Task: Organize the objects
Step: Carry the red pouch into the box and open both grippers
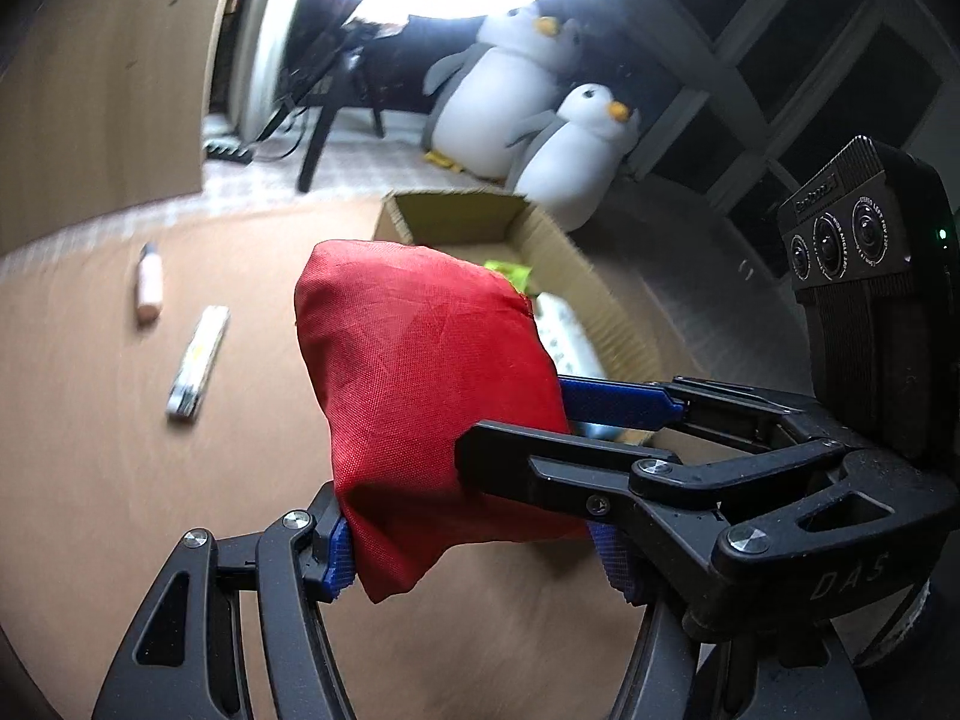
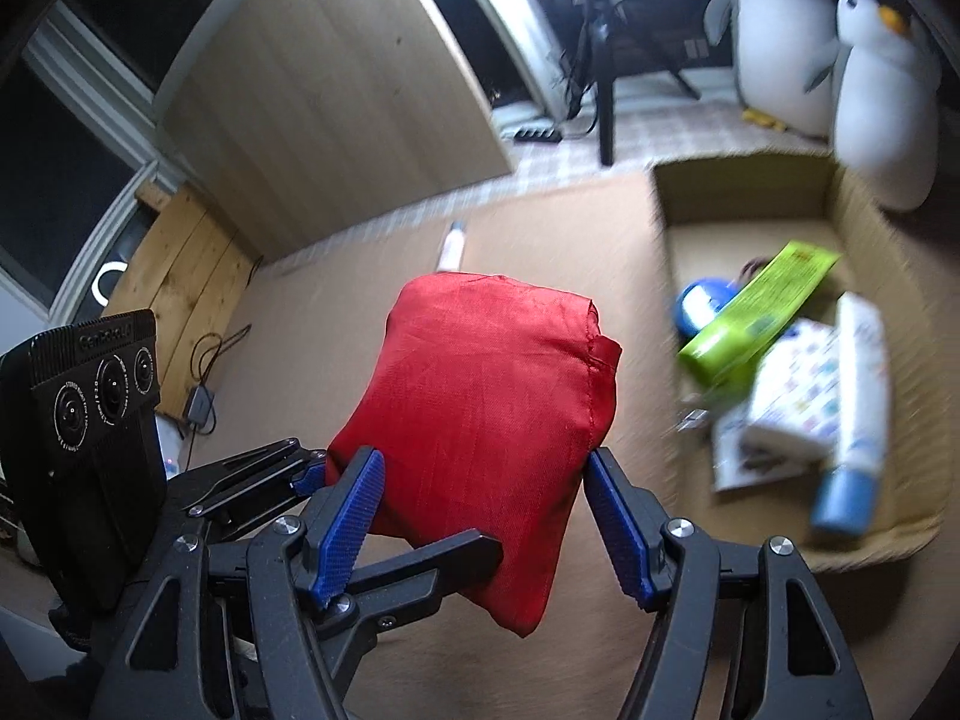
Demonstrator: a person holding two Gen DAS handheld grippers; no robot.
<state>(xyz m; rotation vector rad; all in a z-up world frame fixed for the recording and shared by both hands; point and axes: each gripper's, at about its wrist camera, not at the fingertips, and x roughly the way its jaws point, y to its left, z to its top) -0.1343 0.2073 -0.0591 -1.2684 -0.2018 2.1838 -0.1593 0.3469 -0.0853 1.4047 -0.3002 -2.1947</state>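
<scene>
A stuffed red fabric pouch [image 1: 432,384] hangs above the brown table, held from two sides. My left gripper [image 1: 480,564] is shut on its lower part, its blue pads [image 1: 339,561] pressing into the cloth. My right gripper [image 1: 522,426] comes in from the right and is shut across the same pouch. In the right wrist view the red pouch [image 2: 486,396] sits between the right gripper's [image 2: 486,522] blue pads [image 2: 351,516], and the left gripper [image 2: 399,516] reaches in from the left underneath. An open cardboard box [image 2: 744,192] stands to the right.
The box [image 1: 606,300] holds a green packet [image 2: 756,300], a white patterned carton [image 2: 792,396], a blue-capped tube [image 2: 852,420] and a blue round item [image 2: 699,306]. A pale tube [image 1: 149,291] and a slim stick pack [image 1: 198,363] lie on the table. Plush penguins [image 1: 498,102] stand behind the box.
</scene>
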